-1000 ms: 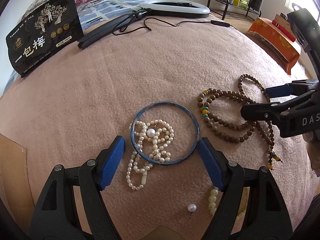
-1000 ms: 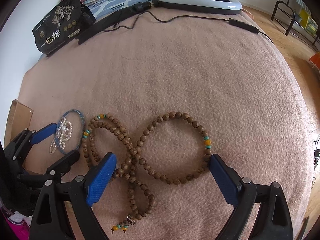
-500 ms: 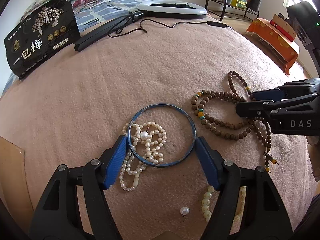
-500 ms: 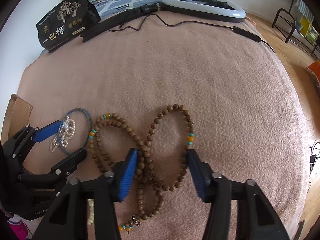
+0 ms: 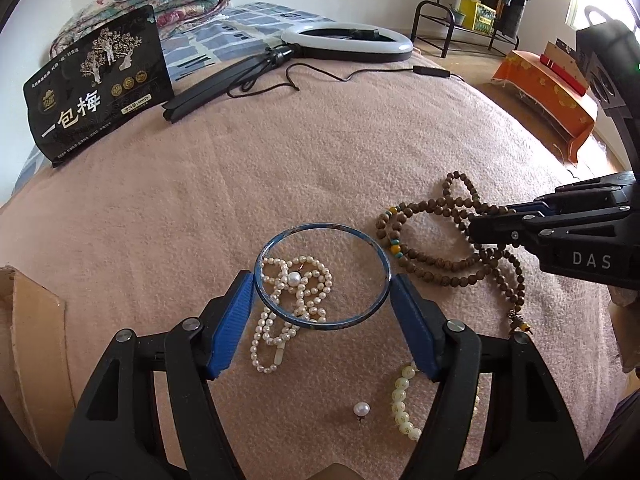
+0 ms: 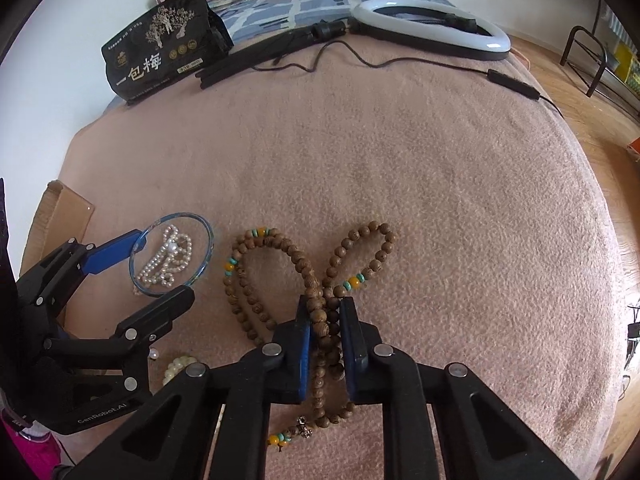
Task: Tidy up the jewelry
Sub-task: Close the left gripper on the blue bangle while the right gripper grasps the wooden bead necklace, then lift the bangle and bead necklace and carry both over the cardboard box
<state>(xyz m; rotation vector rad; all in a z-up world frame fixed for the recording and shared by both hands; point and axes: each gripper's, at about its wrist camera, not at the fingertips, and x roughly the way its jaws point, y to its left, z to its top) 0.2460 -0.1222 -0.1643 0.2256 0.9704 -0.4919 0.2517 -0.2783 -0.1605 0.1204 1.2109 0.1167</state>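
Pinching strands of the wooden bead necklace [image 6: 308, 280] between its pads, the right gripper [image 6: 325, 312] has just been closing at the near middle of the pink blanket [image 6: 400, 168]. To its left, the left gripper [image 5: 322, 292] clasps the blue bangle [image 5: 376, 248] by both sides, a pearl strand [image 5: 292, 284] lying partly within that ring.

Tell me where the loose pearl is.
In the left wrist view the loose pearl lies on the pink blanket low in the frame, just left of the pale bead bracelet, below the blue bangle.
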